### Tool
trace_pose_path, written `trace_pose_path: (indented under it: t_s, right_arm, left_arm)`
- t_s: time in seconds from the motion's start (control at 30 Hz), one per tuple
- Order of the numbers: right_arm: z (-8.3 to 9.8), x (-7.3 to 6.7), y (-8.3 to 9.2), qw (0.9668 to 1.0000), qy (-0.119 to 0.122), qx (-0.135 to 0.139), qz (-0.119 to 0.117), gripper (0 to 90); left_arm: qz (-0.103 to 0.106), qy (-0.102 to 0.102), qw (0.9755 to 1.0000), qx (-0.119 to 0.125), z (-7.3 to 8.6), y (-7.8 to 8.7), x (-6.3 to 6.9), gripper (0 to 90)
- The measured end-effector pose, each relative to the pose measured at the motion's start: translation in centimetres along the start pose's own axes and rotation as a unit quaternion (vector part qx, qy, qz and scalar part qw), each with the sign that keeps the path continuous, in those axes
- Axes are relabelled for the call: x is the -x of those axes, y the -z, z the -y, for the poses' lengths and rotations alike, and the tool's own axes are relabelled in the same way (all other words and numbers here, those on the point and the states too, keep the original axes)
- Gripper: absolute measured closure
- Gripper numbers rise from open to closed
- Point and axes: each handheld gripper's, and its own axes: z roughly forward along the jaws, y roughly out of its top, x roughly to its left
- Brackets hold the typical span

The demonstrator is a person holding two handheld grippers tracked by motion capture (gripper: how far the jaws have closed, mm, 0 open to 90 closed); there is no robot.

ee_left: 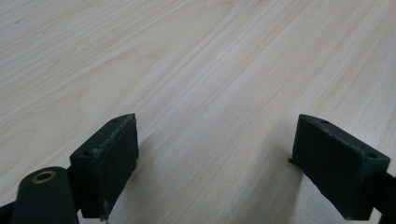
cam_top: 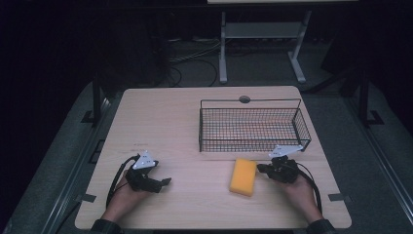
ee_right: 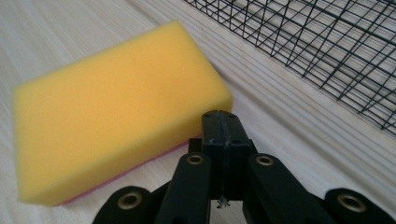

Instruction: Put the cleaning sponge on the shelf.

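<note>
Closed fingers [ee_right: 223, 135] of the right gripper [ee_right: 223, 122] sit just beside the sponge [ee_right: 116, 102].

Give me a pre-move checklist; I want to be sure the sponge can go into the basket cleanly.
1. Right gripper open for a grasp: not ok, jaws shut together, nothing between them.
2. Right gripper near the sponge: ok, just beside its edge.
3. Sponge free on the table: ok, lying flat, nothing on it.
4. Basket ready: ok, upright, nothing seen inside.
5. Left gripper out of the way: ok, open over bare table, far from the sponge.
</note>
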Motion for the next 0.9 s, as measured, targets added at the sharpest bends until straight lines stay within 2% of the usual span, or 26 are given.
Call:
trace_pose_path:
  t_s: [0.13,0.33,0.5,0.53,0.9]
  right_arm:
    - [-0.2,0.0,0.0,1.0000,-0.001,0.002,0.002,89.4]
    - [-0.7,-0.5,1.0,0.9997,-0.004,0.021,-0.013,89.4]
    - [-1.4,-1.6,1.3,0.9990,0.002,0.030,-0.034,89.4]
    - [-1.7,-2.2,1.2,0.9987,0.012,0.031,-0.040,89.4]
    - [-3.5,-5.5,-0.3,0.9957,0.039,0.029,-0.079,89.3]
  left_arm:
    - [0.000,0.000,1.0000,0.000,0.0,0.0,0.0,13.8]
    - [0.000,0.001,1.0000,0.001,0.0,0.0,0.0,13.8]
    - [0.000,0.002,1.0000,0.002,0.0,0.0,0.0,13.8]
    - [0.000,0.002,1.0000,0.002,0.0,0.0,0.0,13.8]
    - [0.000,0.002,1.0000,0.002,0.0,0.0,0.0,13.8]
